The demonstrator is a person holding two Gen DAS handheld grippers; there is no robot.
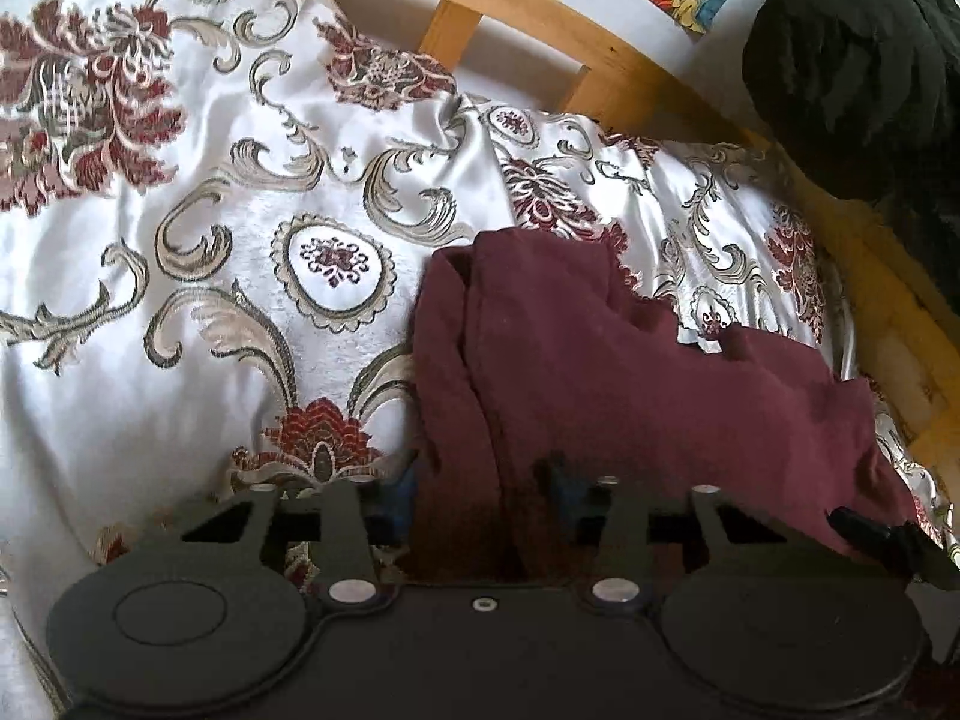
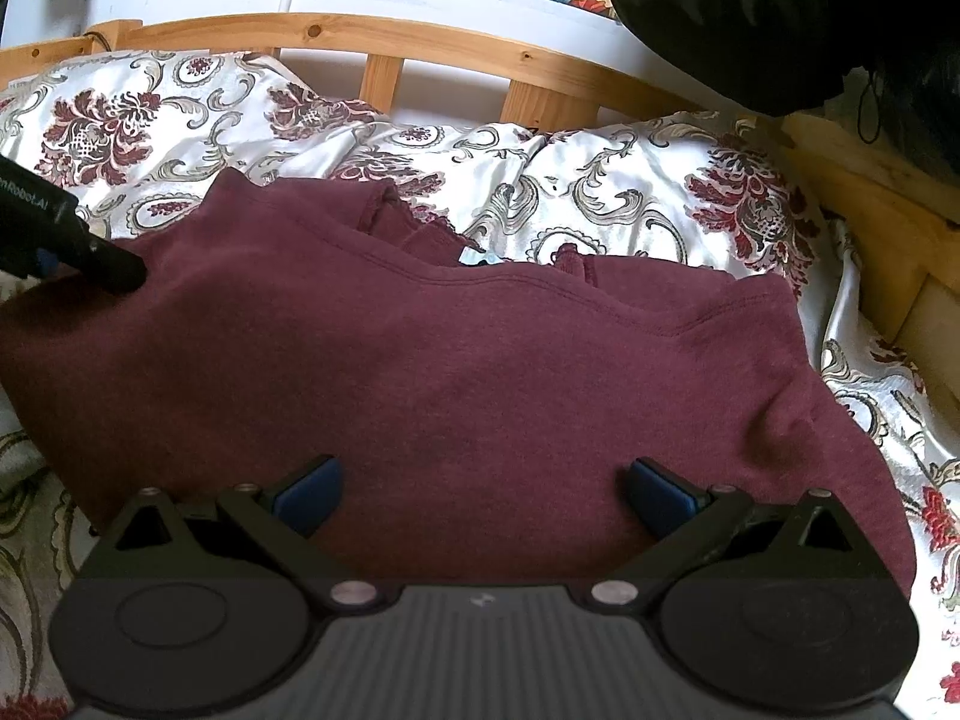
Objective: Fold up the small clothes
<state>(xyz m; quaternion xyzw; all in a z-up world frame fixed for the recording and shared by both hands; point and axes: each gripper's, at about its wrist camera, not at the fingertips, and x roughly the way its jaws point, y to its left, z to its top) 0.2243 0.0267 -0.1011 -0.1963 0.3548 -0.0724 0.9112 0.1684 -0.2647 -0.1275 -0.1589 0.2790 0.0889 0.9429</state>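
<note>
Bed with pale pine slatted wooden frame (image 2: 384,30): rail and upright slats along the far side, a plank side panel at the right. Covering: glossy white satin bedspread (image 1: 198,192) woven with dark red flowers and grey-gold scrolls, rumpled into folds near the rail. Lying directly on the bedspread: one maroon fleece sweatshirt (image 2: 456,372), spread wide, stitched seam across, edge bunched at left.

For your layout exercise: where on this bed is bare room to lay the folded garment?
Free: the bedspread left of the maroon garment, up to the wooden rail. Crowded: the right side, where the garment nearly reaches the rail and a black bundle hangs.
</note>
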